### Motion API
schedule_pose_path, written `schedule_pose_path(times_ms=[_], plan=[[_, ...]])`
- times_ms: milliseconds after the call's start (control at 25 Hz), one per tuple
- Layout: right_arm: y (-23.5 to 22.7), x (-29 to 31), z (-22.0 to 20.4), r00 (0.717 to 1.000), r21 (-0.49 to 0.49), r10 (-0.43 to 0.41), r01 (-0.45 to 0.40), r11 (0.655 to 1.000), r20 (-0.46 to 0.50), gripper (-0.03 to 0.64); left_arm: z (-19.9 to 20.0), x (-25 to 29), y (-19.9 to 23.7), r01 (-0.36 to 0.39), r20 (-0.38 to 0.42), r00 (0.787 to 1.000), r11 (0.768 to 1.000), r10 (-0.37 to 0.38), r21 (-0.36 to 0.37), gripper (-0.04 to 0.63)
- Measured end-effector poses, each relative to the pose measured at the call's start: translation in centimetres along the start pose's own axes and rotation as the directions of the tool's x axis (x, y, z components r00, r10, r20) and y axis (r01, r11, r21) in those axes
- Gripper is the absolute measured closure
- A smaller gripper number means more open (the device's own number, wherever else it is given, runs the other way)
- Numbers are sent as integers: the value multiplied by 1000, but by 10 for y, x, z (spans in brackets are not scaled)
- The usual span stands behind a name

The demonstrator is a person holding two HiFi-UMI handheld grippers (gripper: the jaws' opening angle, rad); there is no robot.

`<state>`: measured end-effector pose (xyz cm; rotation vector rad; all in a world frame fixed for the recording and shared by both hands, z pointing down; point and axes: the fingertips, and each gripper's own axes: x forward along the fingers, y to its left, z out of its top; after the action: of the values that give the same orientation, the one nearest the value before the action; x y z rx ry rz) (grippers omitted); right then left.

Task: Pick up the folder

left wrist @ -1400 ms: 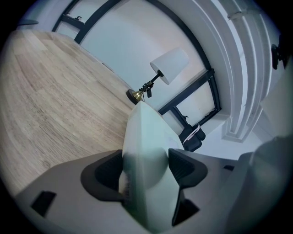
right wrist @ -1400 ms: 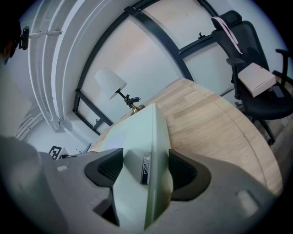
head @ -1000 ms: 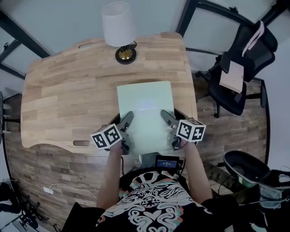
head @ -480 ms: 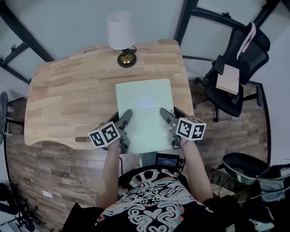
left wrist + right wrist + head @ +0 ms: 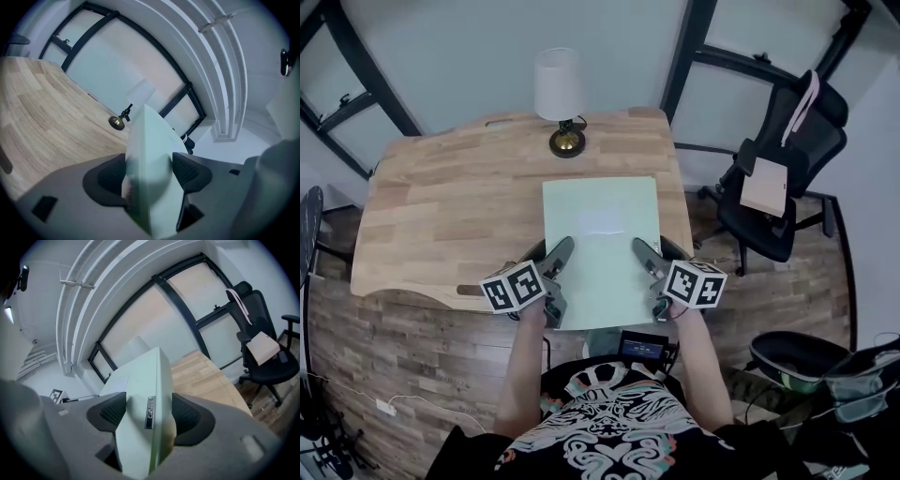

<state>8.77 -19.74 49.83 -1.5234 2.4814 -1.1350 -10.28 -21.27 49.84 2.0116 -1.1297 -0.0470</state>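
Note:
The pale green folder is held flat over the wooden table, and its near edge reaches past the table's front edge. My left gripper is shut on its near left side, and my right gripper is shut on its near right side. In the left gripper view the folder runs edge-on between the dark pads, raised off the tabletop. In the right gripper view the folder sits pinched between the pads, with a small label on its edge.
A white-shaded lamp with a brass base stands at the table's far edge, beyond the folder. A black office chair with a tan folder on its seat stands to the right. Dark window frames line the wall behind. Bags lie on the floor at lower right.
Both grippers have kept their hold on the folder. The head view has shifted, so the table and lamp sit lower in the picture. The folder now lies slightly nearer the lamp.

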Motion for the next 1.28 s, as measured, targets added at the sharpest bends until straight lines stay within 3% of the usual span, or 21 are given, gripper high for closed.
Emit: schedule_pose_path(times_ms=[480,1280], plan=[[9,-24,0,1000,-11,-2,3,1000,31,322,-3,-17,-19,7,8,1000,999,-7,35,301],[13,-29,-1,1000,-23,2,-1,1000,28,325,-4,-23,-20,3,15,1000,1000,-3,25,301]])
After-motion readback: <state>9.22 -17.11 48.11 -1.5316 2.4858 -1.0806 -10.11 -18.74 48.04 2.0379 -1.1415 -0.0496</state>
